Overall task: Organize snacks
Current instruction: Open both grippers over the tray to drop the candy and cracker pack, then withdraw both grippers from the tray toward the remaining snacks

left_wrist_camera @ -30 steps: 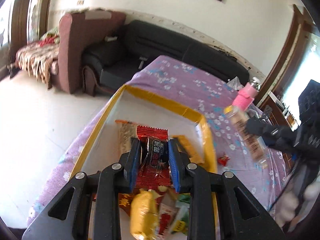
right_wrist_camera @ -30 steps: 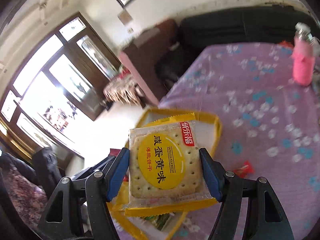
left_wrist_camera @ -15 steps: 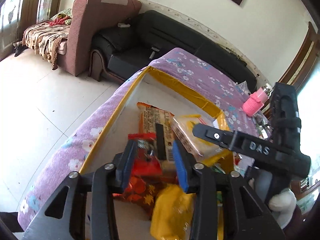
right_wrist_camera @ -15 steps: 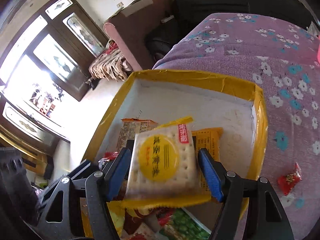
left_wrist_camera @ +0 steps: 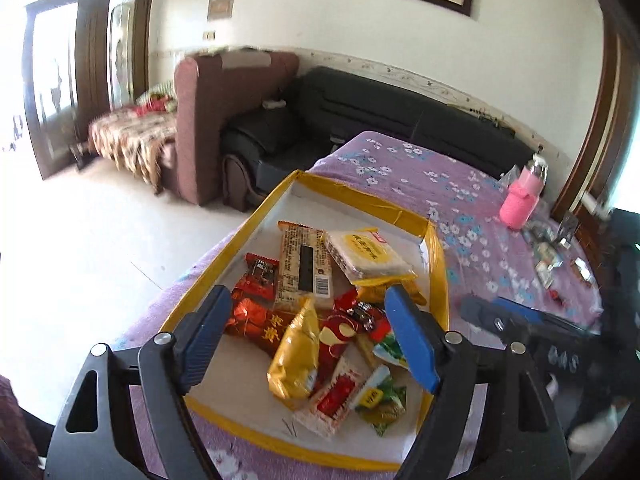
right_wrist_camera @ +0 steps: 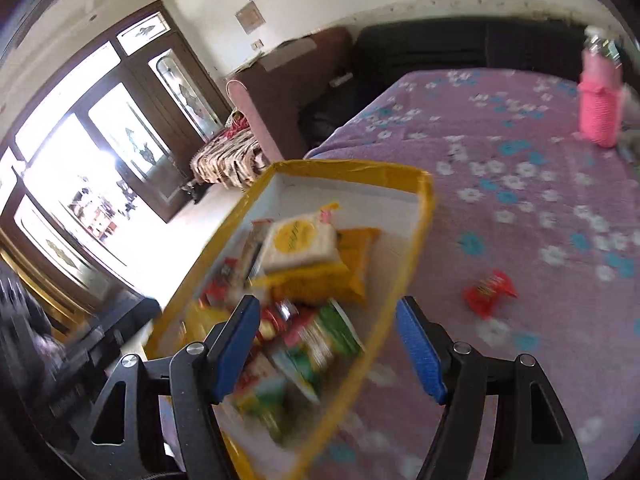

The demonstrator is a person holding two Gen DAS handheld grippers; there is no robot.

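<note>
A shallow white box with a yellow taped rim [left_wrist_camera: 437, 268] sits on the purple flowered cloth and holds several snack packets. My left gripper [left_wrist_camera: 306, 300] hangs above its near half, jaws opening, nothing between them. The small red packet [left_wrist_camera: 258, 278] lies loose in the box beside a long tan bar [left_wrist_camera: 304, 266]. The yellow-and-white cracker pack [left_wrist_camera: 366, 250] rests on other packets at the far side. My right gripper [right_wrist_camera: 327, 308] is open and empty over the box's right rim [right_wrist_camera: 424, 216], with the cracker pack [right_wrist_camera: 298, 242] lying beyond it. In the left wrist view, the right gripper [left_wrist_camera: 520, 324] is at the right.
One red wrapped candy [right_wrist_camera: 488, 288] lies on the cloth right of the box. A pink bottle [right_wrist_camera: 600, 108] stands at the far right, with small clutter [left_wrist_camera: 552, 256] near it. A black sofa [left_wrist_camera: 380, 108] and a brown armchair [left_wrist_camera: 216, 120] stand beyond the table.
The left gripper let go of the small red packet, which now lies in the box, and drew back. The right gripper dropped the cracker pack into the box and pulled back rightward.
</note>
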